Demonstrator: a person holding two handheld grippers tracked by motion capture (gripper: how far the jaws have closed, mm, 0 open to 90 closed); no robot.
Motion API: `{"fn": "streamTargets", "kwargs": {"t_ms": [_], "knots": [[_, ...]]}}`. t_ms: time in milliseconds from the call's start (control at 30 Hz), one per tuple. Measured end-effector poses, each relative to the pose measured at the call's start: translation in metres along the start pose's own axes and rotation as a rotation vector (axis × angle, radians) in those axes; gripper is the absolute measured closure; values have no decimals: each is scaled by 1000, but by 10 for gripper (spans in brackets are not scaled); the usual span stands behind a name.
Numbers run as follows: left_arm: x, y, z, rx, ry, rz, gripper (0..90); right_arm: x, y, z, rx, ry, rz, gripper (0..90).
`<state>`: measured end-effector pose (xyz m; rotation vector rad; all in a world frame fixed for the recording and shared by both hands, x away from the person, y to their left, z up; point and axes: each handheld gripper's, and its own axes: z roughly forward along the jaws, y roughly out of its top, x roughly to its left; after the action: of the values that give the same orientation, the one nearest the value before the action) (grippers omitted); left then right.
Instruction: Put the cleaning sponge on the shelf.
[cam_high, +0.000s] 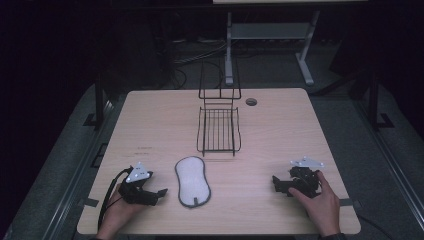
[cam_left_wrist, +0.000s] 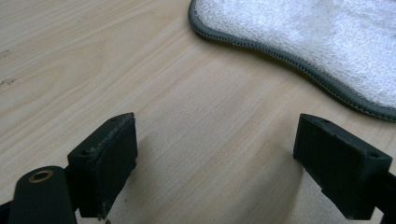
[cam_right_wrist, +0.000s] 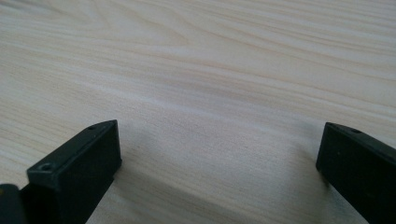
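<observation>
Between pad (cam_high: 192, 181) and table's (cam_high: 150, 125) far edge stands a wire rack (cam_high: 218, 129), untouched.

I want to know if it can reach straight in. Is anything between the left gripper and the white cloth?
Nothing: only bare table lies between the open left gripper and the white cloth in its own view.

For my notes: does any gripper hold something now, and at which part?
Nothing is held. The left gripper is open beside the pad, not touching it; the right gripper is open over bare table.
</observation>
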<state>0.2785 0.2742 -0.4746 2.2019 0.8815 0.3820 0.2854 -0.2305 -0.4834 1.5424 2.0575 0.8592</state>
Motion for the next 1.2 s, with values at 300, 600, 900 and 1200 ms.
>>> {"fn": "streamTargets", "kwargs": {"t_ms": [300,600,900,1200], "knots": [[0,2,0,10,1,0,131,1,-1,-1,1,-4,1,0],[-2,12,-2,2,-32,-7,212,1,-2,-2,1,2,-4,0],[7,33,-8,-22,-61,-12,446,1,-2,-2,1,3,-7,0],[15,59,-2,-24,-113,0,856,1,-2,-2,2,3,-7,0]]}}
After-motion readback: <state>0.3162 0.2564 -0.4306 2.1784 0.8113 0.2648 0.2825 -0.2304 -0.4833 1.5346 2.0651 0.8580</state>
